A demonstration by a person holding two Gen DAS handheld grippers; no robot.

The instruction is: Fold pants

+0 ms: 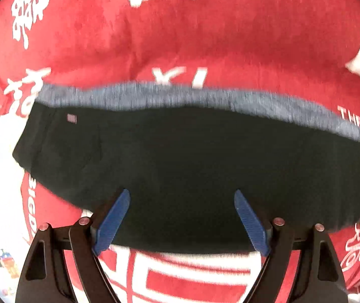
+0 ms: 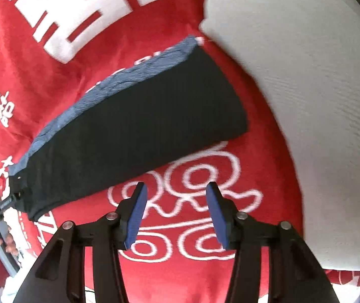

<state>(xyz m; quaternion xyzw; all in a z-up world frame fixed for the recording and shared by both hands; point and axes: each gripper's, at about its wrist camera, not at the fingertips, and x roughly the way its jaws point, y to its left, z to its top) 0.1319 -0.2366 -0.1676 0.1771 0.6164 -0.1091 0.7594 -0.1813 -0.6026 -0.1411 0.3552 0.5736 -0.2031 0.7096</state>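
Black pants (image 1: 192, 166) on red blanket (image 1: 180, 45)

- The folded pants (image 1: 192, 166) lie flat on a printed blanket (image 1: 180, 38), their banded edge on the far side in the left wrist view.
- The left tool (image 1: 182, 217) hangs over the pants' near edge.
- The right tool (image 2: 176, 214) hangs over bare blanket, just beside the pants' end.
- A pillow (image 2: 306, 88) lies to the right of the pants.
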